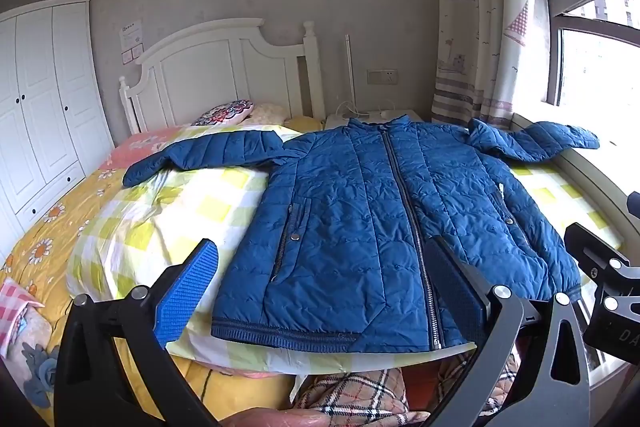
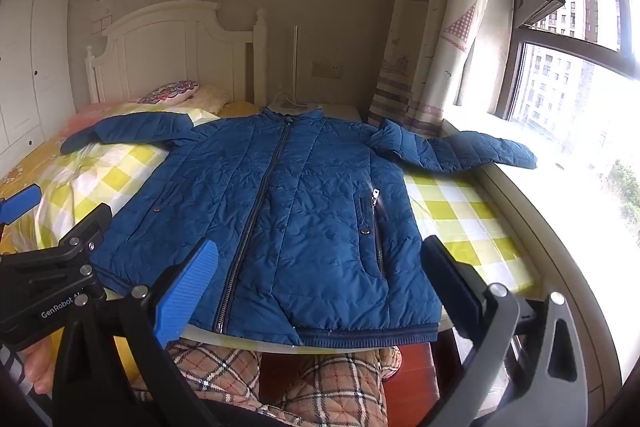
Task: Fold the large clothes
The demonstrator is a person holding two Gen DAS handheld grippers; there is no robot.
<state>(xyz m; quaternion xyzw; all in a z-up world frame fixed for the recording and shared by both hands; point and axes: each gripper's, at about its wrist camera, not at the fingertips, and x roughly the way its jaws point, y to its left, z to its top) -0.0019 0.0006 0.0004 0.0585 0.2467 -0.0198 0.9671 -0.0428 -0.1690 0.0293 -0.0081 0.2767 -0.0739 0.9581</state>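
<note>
Both tools, left (image 1: 324,291) and right (image 2: 320,291), hung spread and empty above the hem of a blue quilted zip-up puffer jacket (image 1: 380,211) lying flat on the bed's yellow-checked quilt (image 1: 168,211). It looked light, soft and slippery; the cuffs seemed the best holds.

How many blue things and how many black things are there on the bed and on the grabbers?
Blue jacket: 1
Blue finger pads: 2, one on each grabber
Black finger pads: 2, one on each grabber
Total: 5, 3 blue and 2 black
</note>
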